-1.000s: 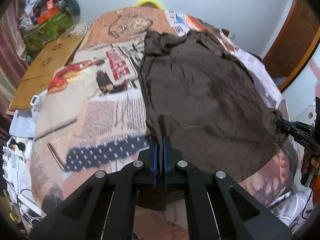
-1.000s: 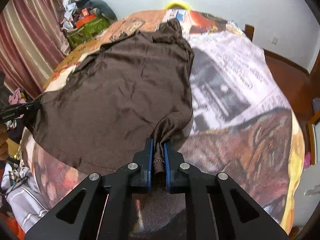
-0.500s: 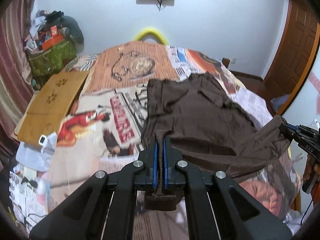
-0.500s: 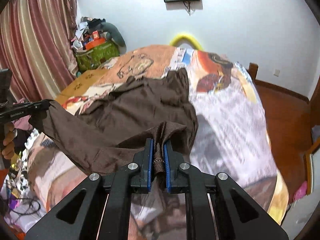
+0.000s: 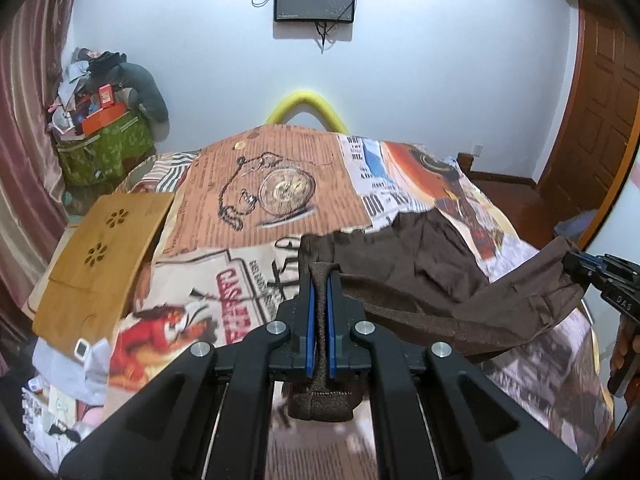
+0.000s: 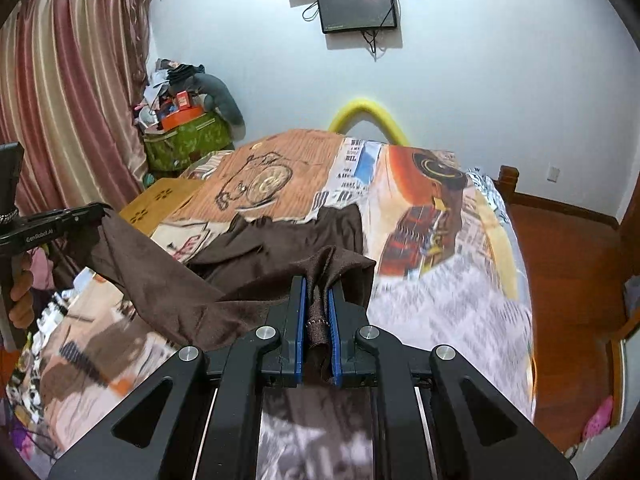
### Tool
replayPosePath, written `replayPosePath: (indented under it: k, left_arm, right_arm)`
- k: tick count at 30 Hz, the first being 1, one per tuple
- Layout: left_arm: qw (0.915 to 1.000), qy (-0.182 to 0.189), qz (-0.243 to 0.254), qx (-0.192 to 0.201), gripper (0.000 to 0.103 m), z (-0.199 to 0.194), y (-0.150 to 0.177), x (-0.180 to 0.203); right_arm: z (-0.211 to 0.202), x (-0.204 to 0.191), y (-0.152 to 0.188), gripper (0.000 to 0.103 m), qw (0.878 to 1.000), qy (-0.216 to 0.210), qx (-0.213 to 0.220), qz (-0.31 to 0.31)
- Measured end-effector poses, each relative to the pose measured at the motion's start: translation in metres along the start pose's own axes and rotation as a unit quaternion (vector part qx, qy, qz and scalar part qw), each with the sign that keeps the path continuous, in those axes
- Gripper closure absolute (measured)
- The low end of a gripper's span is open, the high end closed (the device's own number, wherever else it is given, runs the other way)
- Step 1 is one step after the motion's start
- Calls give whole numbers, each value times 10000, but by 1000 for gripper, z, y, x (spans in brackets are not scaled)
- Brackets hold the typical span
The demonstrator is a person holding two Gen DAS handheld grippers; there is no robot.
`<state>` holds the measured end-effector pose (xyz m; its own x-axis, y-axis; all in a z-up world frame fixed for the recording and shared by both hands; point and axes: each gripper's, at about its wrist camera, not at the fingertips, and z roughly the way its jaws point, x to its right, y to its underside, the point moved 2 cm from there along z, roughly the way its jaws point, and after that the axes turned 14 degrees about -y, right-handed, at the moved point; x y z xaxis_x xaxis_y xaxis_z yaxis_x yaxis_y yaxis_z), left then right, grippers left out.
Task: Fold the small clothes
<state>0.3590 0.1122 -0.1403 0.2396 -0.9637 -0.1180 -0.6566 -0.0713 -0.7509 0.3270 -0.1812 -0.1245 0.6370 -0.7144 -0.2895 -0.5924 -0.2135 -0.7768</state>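
The bed, spread with a printed cover, fills the middle of both views. On it a brown garment is only partly folded: its far end lies on the cover at frame centre, while the near edge is held raised between the two grippers. By the look of it, the first fold is under way; laying the edge down and any further folds remain. The left gripper is clenched on one corner, the right gripper on the other, fabric bunched between blue pads.
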Motion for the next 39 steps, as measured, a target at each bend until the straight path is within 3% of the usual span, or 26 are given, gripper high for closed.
replayPosePath:
  k: [5, 9, 16, 19, 21, 23, 26, 27, 29, 33, 39]
  left_arm:
    - [9999, -103, -5, -113, 99, 42, -13, 4]
    - [9987, -217, -102, -458, 99, 92, -14, 1]
    - [9937, -448, -141, -1016, 94, 150, 2, -8]
    - [9927, -491, -78, -1100, 85, 155, 5, -11]
    - [9933, -472, -123, -1047, 77, 151, 4, -16]
    - [9942, -522, -185, -922, 53, 143, 2, -22]
    - [9954, -619, -296, -664, 36, 125, -3, -31]
    - [9955, -634, -297, -643, 34, 119, -2, -34]
    - [9952, -602, -255, -733, 33, 114, 4, -37]
    - [9923, -413, -161, -1157, 33, 110, 35, -40]
    - [9822, -141, -81, -1871, 33, 124, 85, -32]
  right_arm:
    - [33, 17, -23, 94, 10000, 50, -5, -82]
    - [68, 32, -34, 94, 9999, 63, -120, -57]
    - [116, 59, -25, 92, 9978, 284, -604, 40]
    - [119, 65, -22, 89, 9969, 314, -714, 91]
    - [116, 67, -22, 75, 9965, 315, -768, 85]
    - [108, 69, -25, 63, 9963, 388, -761, 66]
    - [86, 69, -29, 46, 9976, 429, -542, 75]
    - [76, 68, -29, 40, 9980, 398, -469, 116]
    - [68, 68, -27, 37, 9982, 366, -433, 184]
    - [52, 64, -5, 37, 9973, 324, -590, 289]
    - [65, 67, 38, 37, 9923, 312, -1099, 483]
